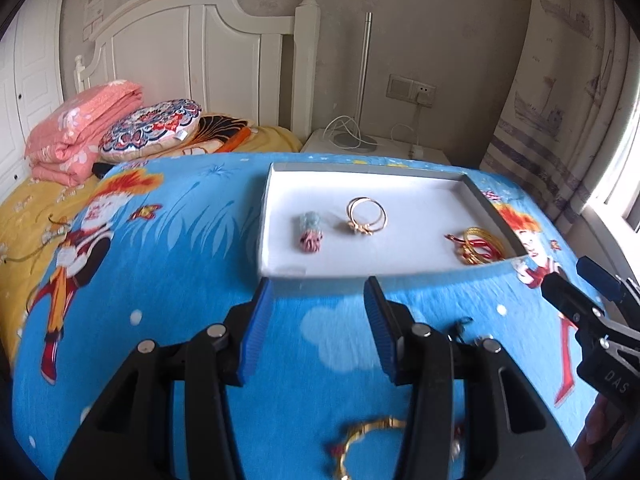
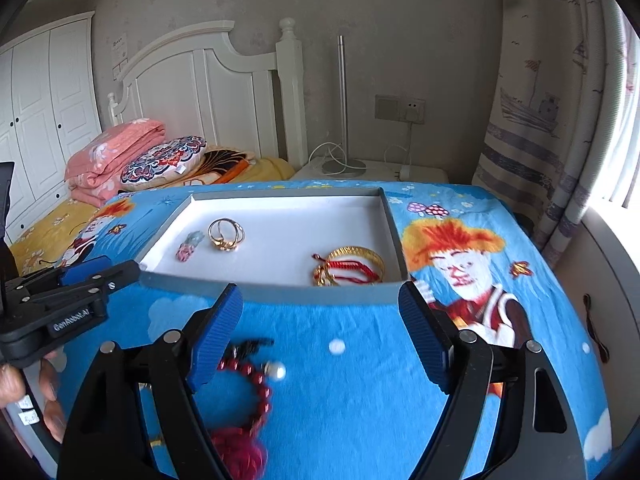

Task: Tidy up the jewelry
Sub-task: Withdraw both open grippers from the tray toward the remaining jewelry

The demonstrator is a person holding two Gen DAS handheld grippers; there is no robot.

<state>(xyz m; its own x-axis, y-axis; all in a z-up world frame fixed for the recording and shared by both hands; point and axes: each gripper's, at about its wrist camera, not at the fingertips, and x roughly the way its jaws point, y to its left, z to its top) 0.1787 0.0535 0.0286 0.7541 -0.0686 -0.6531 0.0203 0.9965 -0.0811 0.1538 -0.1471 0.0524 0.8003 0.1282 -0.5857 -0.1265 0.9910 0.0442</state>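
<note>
Both tools are empty. The left gripper [image 1: 318, 300] has its fingers parted, nothing between them; the right gripper [image 2: 320, 308] has its fingers spread wider, also clear. Ahead of both fingertips sits the shallow white cardboard tray [image 1: 280, 270] on the blue cartoon-print bench cover [image 1: 180, 280], holding a small pink-and-green pendant [image 1: 309, 232], paired gold rings [image 1: 366, 216] and gold bangles tied with red cord [image 1: 478, 246]. Loose pieces lie below the fingers: a gold bracelet [image 1: 368, 430] and a red bead bracelet with a white pearl [image 2: 252, 380]. Risk: the soft cover may bunch under closing fingers, and thin metal may slip from the ribbed pads.
</note>
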